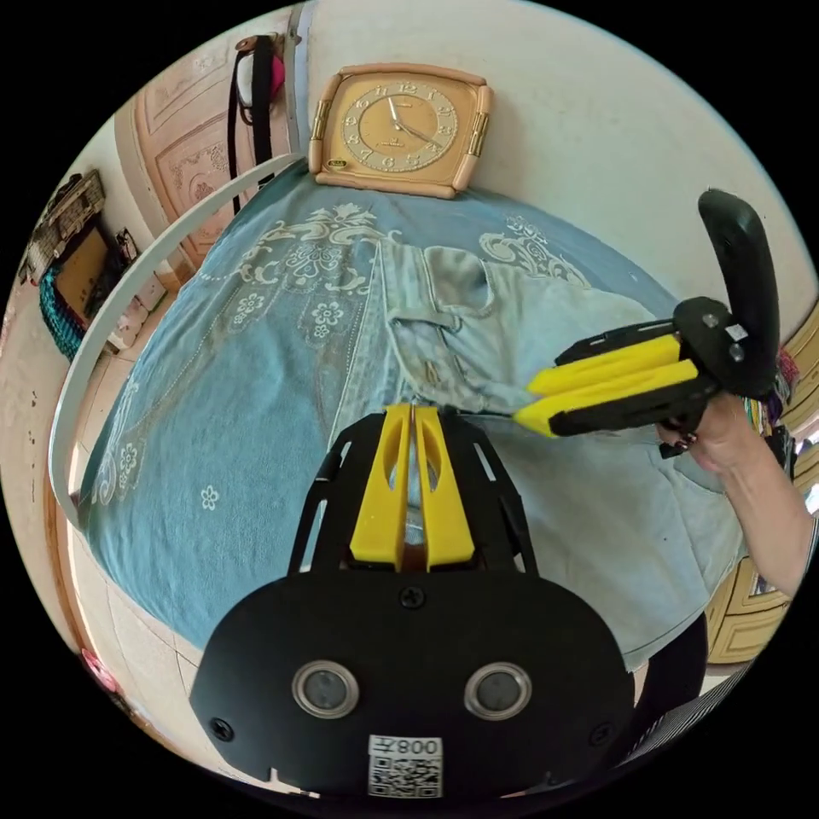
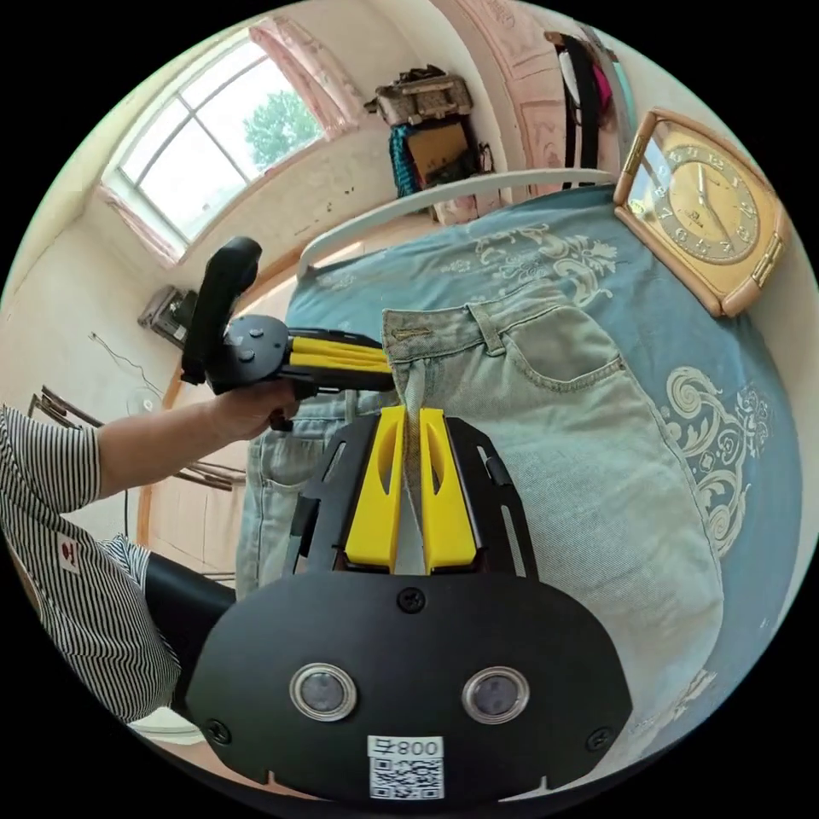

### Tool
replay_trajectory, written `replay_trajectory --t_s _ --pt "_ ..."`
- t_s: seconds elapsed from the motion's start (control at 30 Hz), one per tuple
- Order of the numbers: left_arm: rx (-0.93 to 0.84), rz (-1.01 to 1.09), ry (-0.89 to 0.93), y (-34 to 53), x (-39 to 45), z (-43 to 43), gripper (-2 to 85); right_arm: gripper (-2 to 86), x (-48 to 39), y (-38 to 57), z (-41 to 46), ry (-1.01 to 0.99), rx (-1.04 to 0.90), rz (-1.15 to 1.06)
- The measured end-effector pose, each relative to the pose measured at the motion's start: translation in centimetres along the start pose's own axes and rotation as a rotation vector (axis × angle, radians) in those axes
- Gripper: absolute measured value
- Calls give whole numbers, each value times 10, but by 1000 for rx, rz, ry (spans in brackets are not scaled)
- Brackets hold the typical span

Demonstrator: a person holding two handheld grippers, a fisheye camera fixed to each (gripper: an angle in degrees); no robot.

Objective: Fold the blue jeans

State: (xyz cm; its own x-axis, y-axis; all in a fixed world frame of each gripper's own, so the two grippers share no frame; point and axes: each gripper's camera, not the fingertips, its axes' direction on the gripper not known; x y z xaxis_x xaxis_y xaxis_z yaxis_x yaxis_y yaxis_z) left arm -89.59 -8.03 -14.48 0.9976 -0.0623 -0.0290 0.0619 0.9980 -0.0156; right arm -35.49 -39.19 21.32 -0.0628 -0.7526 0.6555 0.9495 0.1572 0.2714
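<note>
Denim sits pinched between the yellow jaws of the left gripper [image 1: 413, 414] in the left gripper view, the two jaws drawn together on a raised fold of the blue jeans [image 1: 546, 478] near the fly. Just beyond, the right gripper [image 1: 522, 405] comes in from the side, held by a hand [image 1: 725, 431], its jaws closed together on the same ridge of fabric, tips almost touching those of the left one. In the right gripper view, that gripper's own jaws [image 2: 413, 414] clamp a strip of the waistband edge that runs up between them, while the left gripper [image 2: 388, 363] reaches across from a striped sleeve [image 2: 51, 478] and bites the waistband corner. The pale blue jeans [image 2: 580, 444] lie spread on a blue bedspread [image 2: 751, 478] with a light floral pattern, waist toward the far end, a front pocket and belt loop facing up. Farther off, a tan wall clock [image 1: 399, 128] leans at the head of the bed against a pale wall. A white curved bed rail [image 1: 111, 316] edges one side, and a window [image 2: 213, 145] shows beyond it.
</note>
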Motion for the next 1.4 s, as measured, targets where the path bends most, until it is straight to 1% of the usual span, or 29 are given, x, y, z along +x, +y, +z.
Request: replay_trajectory --t_s 0.03,0.1,0.17,0.2,0.23,0.27,0.3,0.33,0.4,0.5,0.57,0.6,0.63,0.67,0.73,0.8,0.87,0.93,1.0,1.03,1.07,1.1,1.13,1.17,1.2,1.23,1.3,1.4 --pt "31 -35 -5 7 -7 -9 2 37 -7 -2 21 72 -79 -24" --pt "104 -64 32 16 -13 -23 2 39 -18 0 24 134 -40 -69" --pt "137 -23 135 15 -6 -27 2 40 -22 0 27 153 -48 -70" --pt "127 -7 150 13 -2 -24 2 40 -22 2 28 148 -39 -63" --pt "70 29 153 8 6 -12 2 38 -20 4 28 123 -33 -51" --pt "-31 56 101 5 12 6 2 37 -18 5 27 105 -30 -42" --pt "-86 83 56 4 15 16 1 34 -15 8 21 68 -15 -8" --pt "-94 126 8 9 19 25 1 28 -12 14 11 29 23 27" --pt "-83 120 16 12 17 23 1 15 -10 30 -8 -7 108 68" --pt "-71 117 -4 17 18 16 1 8 -11 58 -24 29 196 142" --pt "-35 124 -13 21 23 9 1 5 -9 63 -4 82 95 169" --pt "-42 129 -19 22 24 10 1 4 -5 63 19 89 -10 193" --pt "-94 135 -59 23 24 18 1 3 -5 67 27 96 15 205" --pt "-74 147 -49 26 22 19 1 3 -6 69 27 96 24 203" --pt "-99 117 -11 24 16 17 1 3 -12 68 30 129 -35 182" --pt "-47 91 -8 26 13 3 2 2 -16 71 26 151 -48 163" --pt "27 107 50 30 17 -16 2 2 -17 84 10 115 14 185" --pt "39 148 94 31 25 -18 3 2 -15 113 -12 124 108 260" --pt "-15 185 89 31 33 -4 3 2 -8 133 -11 120 109 339" --pt "-94 222 50 32 37 13 4 2 -2 142 3 97 50 374" --pt "-82 237 44 36 37 19 6 2 0 146 13 94 8 388" --pt "-76 225 58 37 34 17 6 2 2 155 23 99 -7 417" --pt "-120 193 84 35 30 14 8 2 3 162 18 69 17 437" --pt "-91 173 87 38 25 2 10 3 3 166 14 50 22 447" --pt "-66 171 86 42 23 -6 11 3 0 176 0 38 86 460" --pt "-34 163 76 50 17 -21 15 4 -6 188 -16 47 149 453" --pt "-5 137 65 67 3 -43 27 6 -18 209 -33 78 188 440" --pt "-19 63 34 102 -26 -70 68 14 -47 242 -38 43 180 414"
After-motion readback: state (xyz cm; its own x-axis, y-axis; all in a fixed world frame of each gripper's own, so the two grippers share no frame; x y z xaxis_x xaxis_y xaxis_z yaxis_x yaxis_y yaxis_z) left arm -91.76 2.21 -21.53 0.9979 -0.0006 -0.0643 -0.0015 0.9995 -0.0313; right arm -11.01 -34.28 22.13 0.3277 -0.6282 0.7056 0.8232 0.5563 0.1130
